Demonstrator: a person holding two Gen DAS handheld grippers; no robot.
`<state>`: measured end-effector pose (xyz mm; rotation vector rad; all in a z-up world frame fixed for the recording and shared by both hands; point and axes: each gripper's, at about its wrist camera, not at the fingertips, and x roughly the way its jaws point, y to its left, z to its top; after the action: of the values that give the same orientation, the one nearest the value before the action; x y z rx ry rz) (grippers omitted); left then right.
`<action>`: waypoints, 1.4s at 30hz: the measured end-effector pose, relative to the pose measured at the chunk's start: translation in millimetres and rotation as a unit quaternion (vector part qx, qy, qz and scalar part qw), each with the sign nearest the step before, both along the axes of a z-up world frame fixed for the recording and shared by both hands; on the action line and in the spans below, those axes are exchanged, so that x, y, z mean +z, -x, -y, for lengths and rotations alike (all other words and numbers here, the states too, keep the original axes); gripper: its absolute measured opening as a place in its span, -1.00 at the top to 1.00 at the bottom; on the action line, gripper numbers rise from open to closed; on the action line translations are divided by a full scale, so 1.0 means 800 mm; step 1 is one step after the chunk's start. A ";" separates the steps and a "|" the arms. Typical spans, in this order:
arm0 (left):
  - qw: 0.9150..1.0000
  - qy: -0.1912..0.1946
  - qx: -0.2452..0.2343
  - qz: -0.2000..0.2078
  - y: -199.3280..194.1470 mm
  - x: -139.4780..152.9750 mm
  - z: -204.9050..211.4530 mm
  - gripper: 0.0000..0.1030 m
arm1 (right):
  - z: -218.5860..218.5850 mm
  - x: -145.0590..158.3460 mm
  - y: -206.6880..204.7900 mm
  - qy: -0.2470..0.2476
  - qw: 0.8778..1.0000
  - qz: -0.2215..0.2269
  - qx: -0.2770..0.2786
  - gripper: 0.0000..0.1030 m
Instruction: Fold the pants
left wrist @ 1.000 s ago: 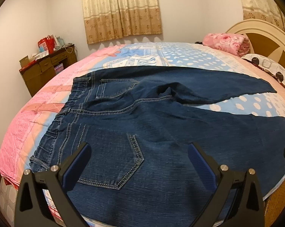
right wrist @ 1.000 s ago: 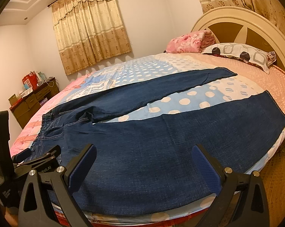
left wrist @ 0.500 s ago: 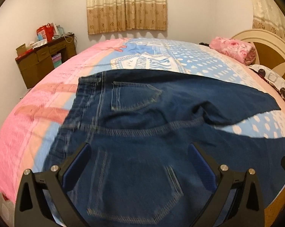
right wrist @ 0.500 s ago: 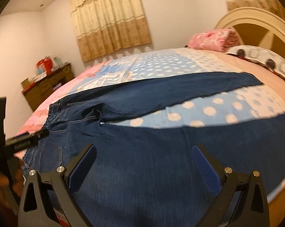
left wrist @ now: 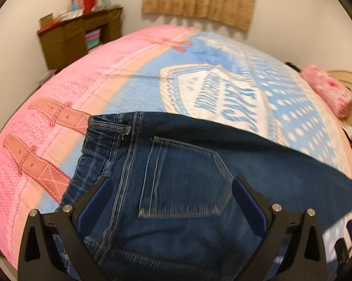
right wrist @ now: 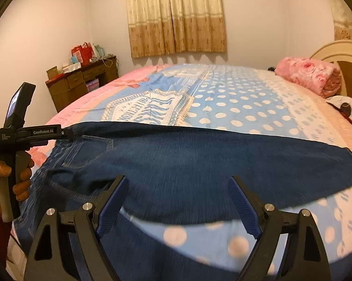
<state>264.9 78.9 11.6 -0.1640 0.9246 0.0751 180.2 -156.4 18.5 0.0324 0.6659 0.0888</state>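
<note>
- The jeans (right wrist: pixel 199 164) lie flat on the bed, back side up, waistband toward the pink end of the bedspread (left wrist: pixel 59 89) and the two legs running toward the headboard (right wrist: pixel 335 53), spread in a V with a wedge of dotted cover between them
- A second ago both cameras looked across the near leg from the bed's edge; now they sit further in over the cloth, the left one above the far back pocket (left wrist: pixel 183 180), the right one over the crotch and the gap between the legs
- The left gripper (left wrist: pixel 171 201) has its jaws wide apart, nothing clamped; denim lies under and between them, and whether the tips touch it cannot be told
- The right gripper (right wrist: pixel 178 201) was at its widest a second ago and its jaws are closing now, not yet pressing anything; cloth and cover lie below the gap
- The person's left hand (right wrist: pixel 2 182) shows on its handle at the waist end
- Judgement: no fold is made yet; both tools look to be reaching for the far leg, probably to bring one leg over the other
</note>
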 end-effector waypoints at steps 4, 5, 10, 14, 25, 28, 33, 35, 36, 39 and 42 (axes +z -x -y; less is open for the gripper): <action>0.999 -0.002 0.028 -0.015 -0.020 -0.013 0.002 -1.00 | -0.007 0.002 -0.064 0.024 0.999 -0.002 0.040 -0.70; 0.999 -0.009 0.029 -0.014 -0.023 -0.016 0.003 -1.00 | -0.012 0.001 -0.076 0.039 0.998 0.001 0.052 -0.70; 0.999 -0.015 0.037 -0.010 -0.035 -0.025 0.001 -1.00 | -0.037 -0.012 -0.160 0.091 0.986 -0.004 0.141 -0.70; 0.999 -0.018 0.048 0.004 -0.033 -0.023 -0.006 -1.00 | -0.070 -0.032 -0.231 0.080 0.975 -0.033 0.206 -0.70; 0.999 0.010 0.043 -0.004 -0.028 -0.038 -0.032 -1.00 | -0.187 -0.095 -0.318 0.124 0.928 -0.104 0.335 0.43; 0.999 0.021 0.035 -0.010 -0.031 -0.038 -0.031 -1.00 | -0.187 -0.103 -0.312 0.094 0.926 -0.124 0.344 0.75; 0.997 0.065 0.026 0.026 -0.012 -0.020 -0.036 -1.00 | -0.164 -0.062 -0.266 0.042 0.934 -0.078 0.346 0.85; 0.996 0.080 0.027 0.033 -0.005 -0.015 -0.038 -1.00 | -0.167 -0.045 -0.236 0.044 0.932 -0.058 0.355 0.85; 0.995 0.094 0.027 0.034 0.001 -0.014 -0.039 -1.00 | -0.168 -0.040 -0.223 0.047 0.931 -0.053 0.358 0.85; 0.992 0.117 0.027 0.035 0.013 -0.018 -0.040 -1.00 | -0.173 -0.036 -0.189 0.051 0.930 -0.042 0.363 0.85; 0.989 0.144 0.033 0.019 0.012 -0.028 -0.040 -1.00 | -0.173 -0.044 -0.166 0.056 0.929 -0.041 0.364 0.85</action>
<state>255.2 111.1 -10.6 -0.4630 0.8885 -0.0015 312.9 -17.8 -16.9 -0.3264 0.7392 0.7697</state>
